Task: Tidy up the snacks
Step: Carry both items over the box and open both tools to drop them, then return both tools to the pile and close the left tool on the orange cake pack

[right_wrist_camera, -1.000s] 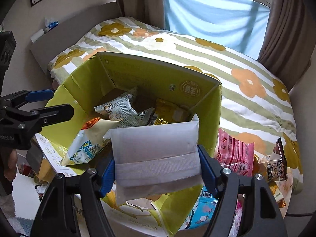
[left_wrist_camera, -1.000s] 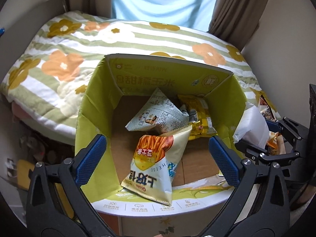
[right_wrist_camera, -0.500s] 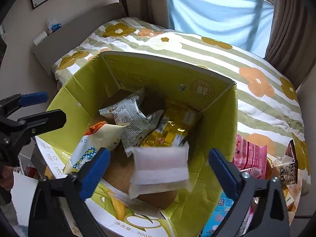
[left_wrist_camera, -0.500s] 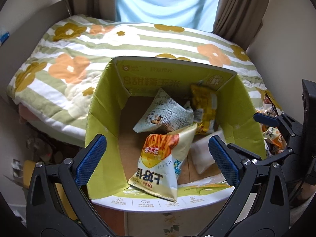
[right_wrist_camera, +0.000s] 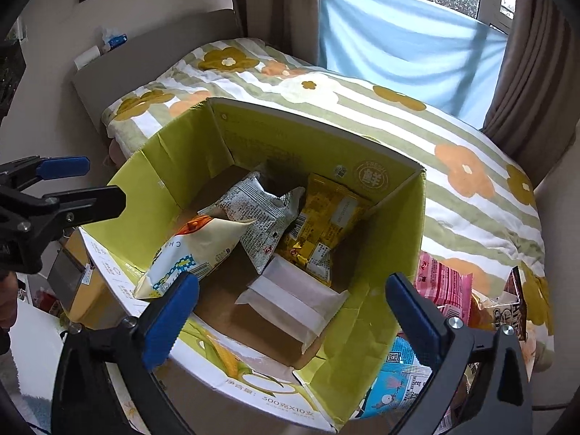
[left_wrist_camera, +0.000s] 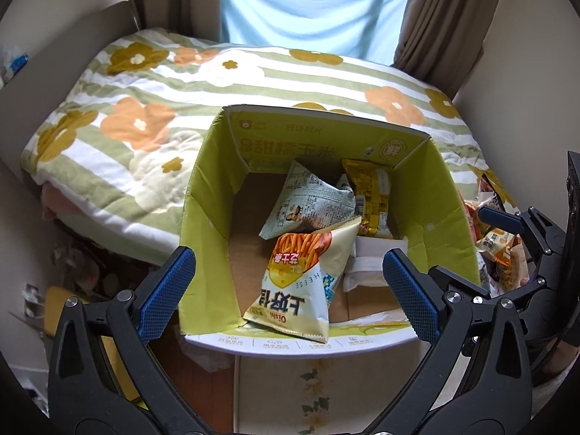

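The four packets already stowed lie loose in the yellow-green carton point(right_wrist_camera: 391, 261) at the foot of the bed point(right_wrist_camera: 362, 108): a white flat pack point(right_wrist_camera: 293, 301) on its floor nearest the right tongs point(right_wrist_camera: 291, 320), a gold bag point(right_wrist_camera: 326, 224) toward its far right corner, a grey printed bag point(right_wrist_camera: 261, 217) mid-carton and a cream fries bag point(left_wrist_camera: 301, 282) against its near wall. Both the right tongs and the left tongs point(left_wrist_camera: 290, 295) stand wide and empty above the carton. The pink packet point(right_wrist_camera: 444, 284) and blue packet point(right_wrist_camera: 397, 377) just outside the carton's right wall look light, soft and slippery, probably crushable inside, so I would pinch a flat seam edge rather than the puffed middle.
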Motion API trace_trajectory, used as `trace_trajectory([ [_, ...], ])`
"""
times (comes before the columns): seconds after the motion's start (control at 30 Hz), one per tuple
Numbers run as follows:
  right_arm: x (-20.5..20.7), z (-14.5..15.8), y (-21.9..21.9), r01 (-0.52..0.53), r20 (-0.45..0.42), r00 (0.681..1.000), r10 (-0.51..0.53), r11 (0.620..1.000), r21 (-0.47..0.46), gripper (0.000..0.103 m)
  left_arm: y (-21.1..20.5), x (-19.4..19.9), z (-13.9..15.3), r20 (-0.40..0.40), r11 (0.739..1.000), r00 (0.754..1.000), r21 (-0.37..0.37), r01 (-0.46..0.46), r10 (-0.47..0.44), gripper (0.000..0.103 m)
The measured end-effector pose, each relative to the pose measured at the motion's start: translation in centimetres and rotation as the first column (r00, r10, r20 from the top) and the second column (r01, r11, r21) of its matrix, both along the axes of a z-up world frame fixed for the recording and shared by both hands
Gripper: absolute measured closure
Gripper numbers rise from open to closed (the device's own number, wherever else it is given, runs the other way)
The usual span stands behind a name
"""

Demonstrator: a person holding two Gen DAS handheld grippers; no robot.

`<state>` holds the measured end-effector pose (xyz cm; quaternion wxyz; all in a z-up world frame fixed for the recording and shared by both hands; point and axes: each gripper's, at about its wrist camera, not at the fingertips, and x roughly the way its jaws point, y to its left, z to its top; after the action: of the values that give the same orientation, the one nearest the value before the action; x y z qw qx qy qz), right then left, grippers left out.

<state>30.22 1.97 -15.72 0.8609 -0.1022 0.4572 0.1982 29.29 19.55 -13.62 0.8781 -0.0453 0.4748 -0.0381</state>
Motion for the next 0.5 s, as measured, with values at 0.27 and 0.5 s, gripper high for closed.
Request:
trace_trajectory([
  [0.27,-2.4,2.4,-1.4,0.059,0.051,0.997,-0.059,0.998,0.004,0.0,-1.3,-1.5,2.3,0.059,0.997,0.996,-0.008,0.073,-0.073,0.0],
  [0.5,-5.1,4.7,-4.7,0.138,0.104,0.985,-0.138,0.99,0.001,0.0,-4.7,-1.9,3.7,0.092,0.983,0.98,-0.02,0.18,-0.177,0.0],
])
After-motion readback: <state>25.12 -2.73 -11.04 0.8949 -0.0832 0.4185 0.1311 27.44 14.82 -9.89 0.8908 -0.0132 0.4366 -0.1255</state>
